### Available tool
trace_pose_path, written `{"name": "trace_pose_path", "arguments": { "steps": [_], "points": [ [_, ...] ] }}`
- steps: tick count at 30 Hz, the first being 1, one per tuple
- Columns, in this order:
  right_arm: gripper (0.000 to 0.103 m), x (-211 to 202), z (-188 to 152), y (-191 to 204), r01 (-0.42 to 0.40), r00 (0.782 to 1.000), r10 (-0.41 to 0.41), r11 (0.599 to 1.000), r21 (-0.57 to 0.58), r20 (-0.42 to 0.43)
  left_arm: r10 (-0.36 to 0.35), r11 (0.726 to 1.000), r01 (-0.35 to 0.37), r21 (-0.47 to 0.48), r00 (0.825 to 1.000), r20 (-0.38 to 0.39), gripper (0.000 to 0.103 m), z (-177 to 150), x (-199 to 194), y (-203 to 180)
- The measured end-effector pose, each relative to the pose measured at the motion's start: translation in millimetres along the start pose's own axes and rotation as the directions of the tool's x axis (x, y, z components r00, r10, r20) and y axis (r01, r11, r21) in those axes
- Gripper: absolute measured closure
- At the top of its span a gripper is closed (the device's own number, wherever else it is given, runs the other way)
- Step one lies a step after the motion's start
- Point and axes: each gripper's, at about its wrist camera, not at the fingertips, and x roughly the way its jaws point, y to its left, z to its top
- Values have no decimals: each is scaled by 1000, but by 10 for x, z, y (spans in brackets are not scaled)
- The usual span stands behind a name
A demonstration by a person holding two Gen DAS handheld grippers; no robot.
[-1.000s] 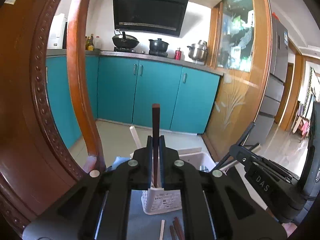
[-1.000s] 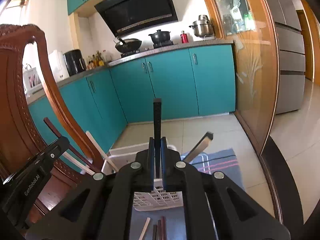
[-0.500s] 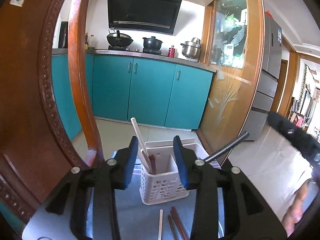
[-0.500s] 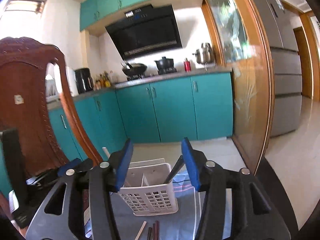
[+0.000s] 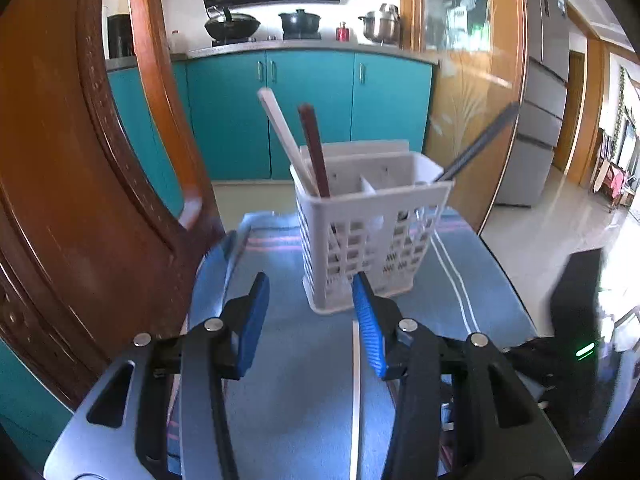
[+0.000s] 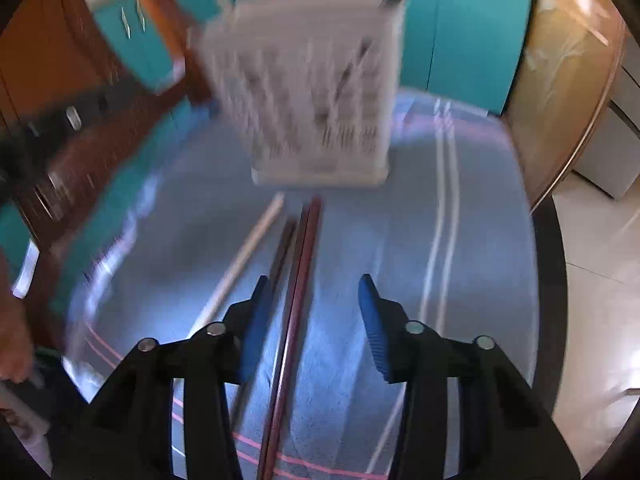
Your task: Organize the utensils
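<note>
A white slotted utensil basket (image 5: pixel 372 236) stands on a blue cloth (image 5: pixel 288 360). A white chopstick (image 5: pixel 280 132) and a brown chopstick (image 5: pixel 314 148) lean in its left compartment, and a dark chopstick (image 5: pixel 476 144) leans out at its right. My left gripper (image 5: pixel 310 300) is open and empty, just in front of the basket. My right gripper (image 6: pixel 314 300) is open and empty, low over the cloth. Under it lie a brown chopstick (image 6: pixel 298 300), a darker one (image 6: pixel 280 248) and a white one (image 6: pixel 244 260). The basket (image 6: pixel 312 92) is blurred ahead.
A carved wooden chair back (image 5: pixel 100 184) rises close on the left. The table's edge (image 6: pixel 548 220) curves on the right, with tiled floor beyond. Teal kitchen cabinets (image 5: pixel 308 112) stand behind. The right gripper's black body (image 5: pixel 576 332) shows at the lower right of the left wrist view.
Both grippers let go of their chopsticks into the basket and opened. Both then dropped lower; the right one moved fast down over the chopsticks on the cloth.
</note>
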Motion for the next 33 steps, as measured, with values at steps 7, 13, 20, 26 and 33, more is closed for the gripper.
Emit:
{"name": "trace_pose_path", "arguments": {
  "steps": [7,13,20,26,33],
  "points": [
    [81,271,-67,-24,-12,997,17,998,57,-80,39,995,-46,92,997,66,52,-52,-130,-150],
    [98,266,-60,-49,-78,993,87,991,110,-82,49,993,-53,104,998,46,51,-25,-81,-143],
    [102,235,14,-165,-30,997,41,988,153,-65,65,993,-67,94,998,20,48,-29,-30,-104],
    [102,216,24,-455,46,997,-30,973,224,-73,71,996,-67,51,994,-84,47,-74,136,-23],
    [96,206,68,-198,-51,998,55,991,120,-35,22,998,-35,-50,972,-236,45,-188,376,114]
  ]
}}
